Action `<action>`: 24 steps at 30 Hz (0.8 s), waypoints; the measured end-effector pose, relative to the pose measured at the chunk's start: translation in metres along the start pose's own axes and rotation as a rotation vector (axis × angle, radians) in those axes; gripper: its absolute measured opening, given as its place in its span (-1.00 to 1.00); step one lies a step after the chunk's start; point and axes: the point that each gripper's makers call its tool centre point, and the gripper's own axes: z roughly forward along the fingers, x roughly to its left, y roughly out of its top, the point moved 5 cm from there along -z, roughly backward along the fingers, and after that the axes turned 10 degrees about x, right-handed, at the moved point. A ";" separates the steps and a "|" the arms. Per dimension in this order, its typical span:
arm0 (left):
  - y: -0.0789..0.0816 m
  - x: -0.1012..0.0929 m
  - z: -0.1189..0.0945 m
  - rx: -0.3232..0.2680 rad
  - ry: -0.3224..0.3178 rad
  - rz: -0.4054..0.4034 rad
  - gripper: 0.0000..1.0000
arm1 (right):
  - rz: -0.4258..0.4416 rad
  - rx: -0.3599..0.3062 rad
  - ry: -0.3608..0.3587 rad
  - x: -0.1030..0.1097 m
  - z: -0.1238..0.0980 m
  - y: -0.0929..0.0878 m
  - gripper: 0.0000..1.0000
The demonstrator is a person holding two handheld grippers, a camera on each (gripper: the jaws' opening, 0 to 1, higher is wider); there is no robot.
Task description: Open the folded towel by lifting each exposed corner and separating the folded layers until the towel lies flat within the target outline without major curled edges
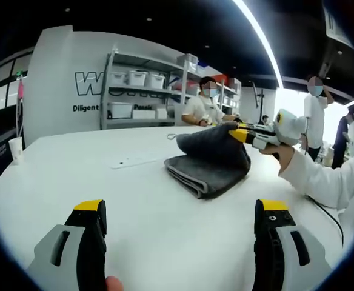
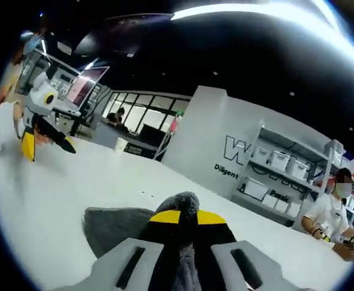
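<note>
A dark grey folded towel [image 1: 204, 170] lies on the white table [image 1: 74, 176], right of the middle. My right gripper [image 1: 242, 134] comes in from the right, shut on an upper corner of the towel, and holds that layer up off the fold. In the right gripper view its yellow-tipped jaws [image 2: 180, 217] are pinched on the raised grey fabric, and the rest of the towel [image 2: 110, 227] lies below to the left. My left gripper [image 1: 182, 207] stands open over bare table, well short of the towel. It appears again as the left gripper [image 2: 46, 144], far left, held in a hand.
A flat white strip [image 1: 134, 160] lies on the table left of the towel. A paper cup [image 1: 14, 147] stands at the far left edge. Behind the table are shelves with white bins [image 1: 137, 79] and a seated person [image 1: 204, 106]. A sleeve [image 1: 328, 176] reaches in from the right.
</note>
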 end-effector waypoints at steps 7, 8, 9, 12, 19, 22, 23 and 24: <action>0.001 0.001 -0.002 -0.007 0.002 -0.002 1.00 | 0.038 -0.005 -0.091 -0.027 -0.012 -0.006 -1.00; 0.001 0.001 -0.002 -0.008 0.002 -0.002 1.00 | 0.042 -0.004 -0.105 -0.031 -0.014 -0.008 -1.00; 0.001 0.002 -0.002 -0.008 0.002 -0.002 0.99 | 0.046 -0.002 -0.116 -0.035 -0.015 -0.009 -1.00; 0.002 0.003 -0.002 -0.009 0.002 -0.003 0.99 | 0.062 0.005 -0.148 -0.046 -0.021 -0.015 -1.00; 0.001 0.005 -0.003 -0.008 0.007 -0.007 0.99 | 0.091 0.020 -0.200 -0.066 -0.031 -0.028 -1.00; -0.001 0.005 -0.002 -0.004 0.008 -0.010 0.99 | 0.105 0.041 -0.226 -0.072 -0.037 -0.039 -1.00; -0.001 0.005 -0.002 -0.004 0.007 -0.011 1.00 | 0.111 0.045 -0.233 -0.075 -0.039 -0.042 -1.00; -0.001 0.005 -0.002 -0.004 0.007 -0.012 1.00 | 0.117 0.049 -0.241 -0.077 -0.041 -0.044 -1.00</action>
